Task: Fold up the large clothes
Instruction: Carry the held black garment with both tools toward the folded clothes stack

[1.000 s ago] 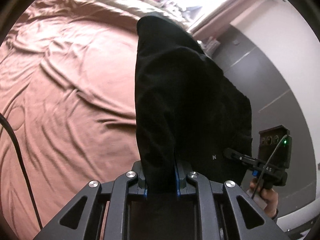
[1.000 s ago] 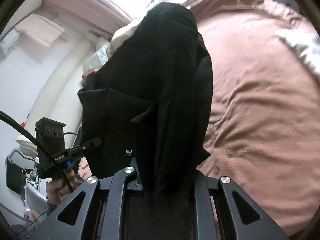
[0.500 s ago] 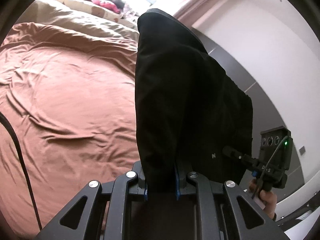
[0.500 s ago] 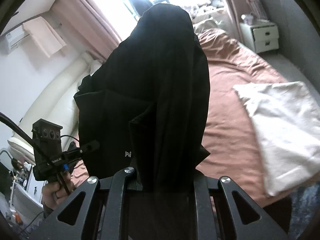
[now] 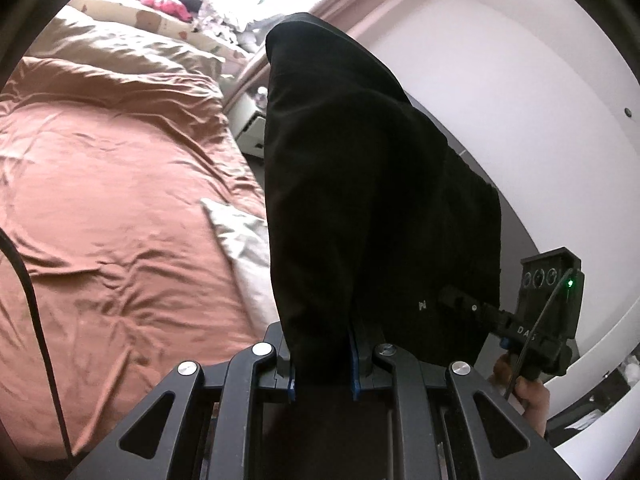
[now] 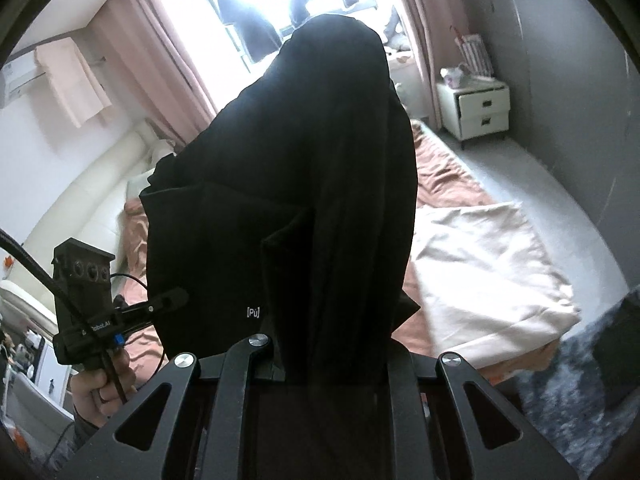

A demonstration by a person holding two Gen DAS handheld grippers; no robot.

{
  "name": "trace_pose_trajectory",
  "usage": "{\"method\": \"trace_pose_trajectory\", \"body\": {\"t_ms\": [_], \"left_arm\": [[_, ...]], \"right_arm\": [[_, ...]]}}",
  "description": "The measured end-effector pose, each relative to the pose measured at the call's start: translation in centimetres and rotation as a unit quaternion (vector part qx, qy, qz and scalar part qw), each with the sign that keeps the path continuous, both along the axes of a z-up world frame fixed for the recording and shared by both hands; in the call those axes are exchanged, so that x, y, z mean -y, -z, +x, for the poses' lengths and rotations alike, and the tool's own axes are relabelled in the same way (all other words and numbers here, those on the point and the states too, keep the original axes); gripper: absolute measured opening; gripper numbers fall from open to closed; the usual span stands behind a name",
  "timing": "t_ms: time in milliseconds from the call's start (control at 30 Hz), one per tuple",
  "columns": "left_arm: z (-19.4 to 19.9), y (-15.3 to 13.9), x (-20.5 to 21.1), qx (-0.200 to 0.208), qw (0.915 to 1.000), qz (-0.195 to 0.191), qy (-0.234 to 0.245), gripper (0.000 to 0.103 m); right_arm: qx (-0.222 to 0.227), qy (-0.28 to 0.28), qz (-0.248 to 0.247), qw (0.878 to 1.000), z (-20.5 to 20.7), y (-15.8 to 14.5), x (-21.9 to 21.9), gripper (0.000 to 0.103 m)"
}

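A large black garment point(image 5: 360, 184) hangs in the air above the bed, stretched between both grippers. My left gripper point(image 5: 322, 348) is shut on one edge, and the cloth drapes over its blue-padded fingers and hides their tips. In the right wrist view the same garment point(image 6: 320, 184), with a small white logo, covers my right gripper point(image 6: 332, 360), which is shut on the other edge. Each gripper shows in the other's view, held by a hand: the right gripper point(image 5: 460, 304) and the left gripper point(image 6: 172, 300).
A bed with a rumpled brown sheet point(image 5: 100, 208) lies below, with a white cloth point(image 6: 480, 264) spread on it. A beige duvet point(image 5: 120, 52) and soft toys lie at the far end. A white nightstand point(image 6: 476, 108) stands by the curtained window. A dark rug point(image 6: 580, 392) covers the floor.
Both grippers have risen with the black garment still held. The views have tilted up, bringing in the window, the nightstand and the white cloth.
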State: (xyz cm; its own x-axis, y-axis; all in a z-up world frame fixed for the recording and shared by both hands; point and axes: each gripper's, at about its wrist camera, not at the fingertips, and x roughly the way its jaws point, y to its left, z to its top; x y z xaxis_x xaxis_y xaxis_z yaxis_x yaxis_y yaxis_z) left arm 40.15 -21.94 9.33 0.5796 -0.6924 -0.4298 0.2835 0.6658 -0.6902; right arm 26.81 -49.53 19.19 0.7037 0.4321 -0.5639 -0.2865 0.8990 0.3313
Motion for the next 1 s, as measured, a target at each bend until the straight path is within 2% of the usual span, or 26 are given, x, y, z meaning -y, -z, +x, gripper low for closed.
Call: {"method": "trace_pose_trajectory", "body": {"t_ms": [167, 400, 533, 633, 1000], "left_arm": [[1.5, -0.3, 3.1, -0.018, 0.9996, -0.022, -0.005, 0.019], [6.4, 1.2, 7.8, -0.062, 0.9974, -0.035, 0.004, 0.019], [9.5, 3.7, 9.7, -0.090, 0.9949, -0.045, 0.003, 0.019], [11.7, 5.5, 10.8, -0.107, 0.9935, -0.038, 0.000, 0.019], [21.1, 14.6, 14.0, -0.190, 0.9807, -0.043, 0.007, 0.019]], "right_arm": [[0.000, 0.013, -0.022, 1.000, -0.7, -1.8, 2.6, 0.013], [-0.025, 0.037, -0.046, 0.998, 2.4, -1.6, 4.5, 0.013], [-0.047, 0.043, -0.053, 0.997, 5.1, -0.2, 5.3, 0.013], [-0.065, 0.044, -0.062, 0.995, 7.5, 1.0, 5.0, 0.013], [-0.146, 0.049, -0.075, 0.985, 19.8, 4.6, 5.9, 0.013]]}}
